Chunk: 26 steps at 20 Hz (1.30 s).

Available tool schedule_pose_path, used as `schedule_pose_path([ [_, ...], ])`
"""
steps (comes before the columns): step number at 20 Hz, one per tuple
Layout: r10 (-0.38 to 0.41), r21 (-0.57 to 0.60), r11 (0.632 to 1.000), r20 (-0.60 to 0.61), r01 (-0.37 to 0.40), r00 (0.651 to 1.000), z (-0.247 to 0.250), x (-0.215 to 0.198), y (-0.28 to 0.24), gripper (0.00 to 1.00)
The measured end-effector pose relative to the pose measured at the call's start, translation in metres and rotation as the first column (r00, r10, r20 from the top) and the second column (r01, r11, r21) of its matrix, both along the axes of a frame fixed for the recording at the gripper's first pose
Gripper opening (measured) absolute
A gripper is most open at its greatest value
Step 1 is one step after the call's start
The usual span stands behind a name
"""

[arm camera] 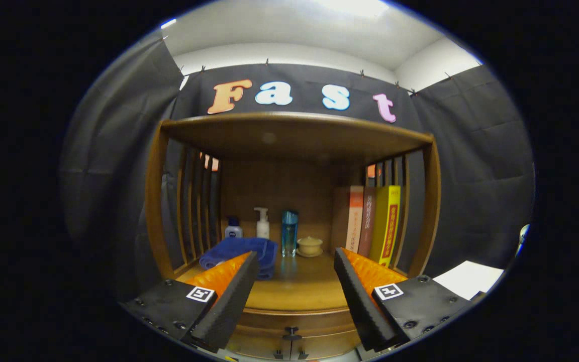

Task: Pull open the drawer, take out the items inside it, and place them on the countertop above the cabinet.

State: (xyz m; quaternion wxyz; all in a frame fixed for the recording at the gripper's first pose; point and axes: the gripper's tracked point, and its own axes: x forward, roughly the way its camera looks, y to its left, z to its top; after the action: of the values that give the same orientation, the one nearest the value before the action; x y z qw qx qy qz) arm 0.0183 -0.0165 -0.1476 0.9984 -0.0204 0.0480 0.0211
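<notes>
Facing a wooden cabinet (294, 136) from the front, the gripper (295, 269) hangs released, its two fingers spread wide apart with nothing between them but open air; the countertop (297, 289) lies beyond the fingertips, bare across its middle; below it, between the fingers, sits the drawer (294, 322), closed, with a small dark knob (292, 332) at the centre of its front; the contents of the drawer are hidden.

On the countertop, toward the back, stands a row of things: a small white bottle with a blue cap (233, 229), a white pump bottle (262, 223) just beside it, a tall blue bottle (289, 232), and a low cream lidded jar (309, 246) on a saucer; a folded blue towel (234, 251) lies in front of the two white bottles, partly hidden by the left finger (229, 291); upright books (375, 223) stand against the right side of the cabinet, beyond the right finger (365, 296); slatted wooden sides flank the shelf space, and a flat wooden top spans above it; a white sheet (468, 279) lies outside the cabinet to the right.
</notes>
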Motion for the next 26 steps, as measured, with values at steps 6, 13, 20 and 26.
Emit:
schedule_pose_path([
  [6,-0.031,0.021,0.999,-0.074,0.033,0.997,-0.118,0.004,-0.023,0.98],
  [13,-0.041,0.036,0.998,-0.221,0.050,0.974,-0.221,-0.008,-0.029,0.99],
  [20,-0.024,0.018,0.999,-0.331,0.032,0.943,-0.269,-0.012,-0.017,0.68],
  [26,-0.038,0.009,0.999,-0.371,0.045,0.928,-0.275,-0.019,-0.019,0.49],
])
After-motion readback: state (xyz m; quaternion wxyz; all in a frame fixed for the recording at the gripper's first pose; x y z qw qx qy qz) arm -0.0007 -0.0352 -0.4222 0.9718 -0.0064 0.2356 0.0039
